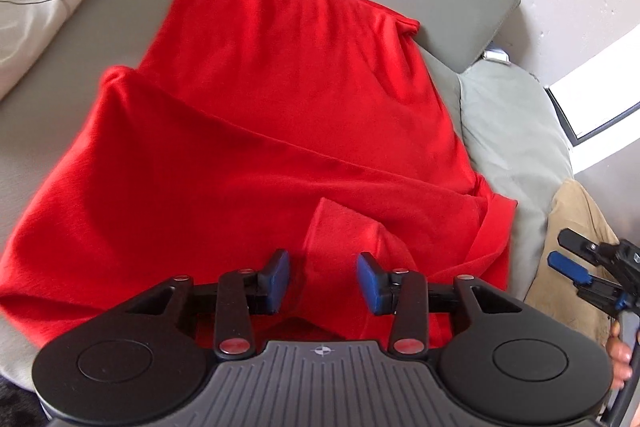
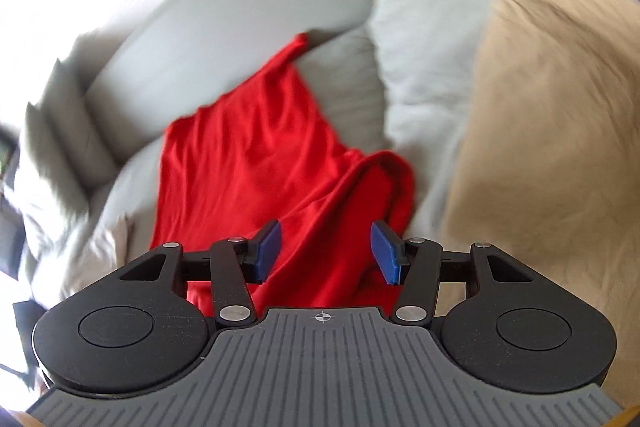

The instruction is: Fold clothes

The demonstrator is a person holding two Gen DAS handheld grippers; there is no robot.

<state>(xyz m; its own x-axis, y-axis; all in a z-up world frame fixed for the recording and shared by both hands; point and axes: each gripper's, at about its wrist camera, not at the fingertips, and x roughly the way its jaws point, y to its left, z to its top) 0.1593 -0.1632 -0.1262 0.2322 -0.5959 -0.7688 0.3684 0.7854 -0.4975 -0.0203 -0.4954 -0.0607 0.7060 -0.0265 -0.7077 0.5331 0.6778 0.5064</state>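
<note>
A red T-shirt [image 1: 256, 115] lies spread on a grey sofa seat [image 1: 100, 39], one side folded over so a sleeve lies near the front. My left gripper [image 1: 323, 277] is open and empty, just above the shirt's near sleeve. My right gripper [image 2: 324, 253] is open and empty, above the shirt's near edge [image 2: 280, 163]. It also shows in the left wrist view [image 1: 576, 259] at the far right, beside the shirt's collar end.
A white cushion [image 1: 36, 3] lies at the sofa's left. A grey back cushion [image 1: 508, 131] stands to the right. A tan garment [image 2: 556, 155] lies right of the shirt. The sofa backrest [image 2: 224, 27] rises behind.
</note>
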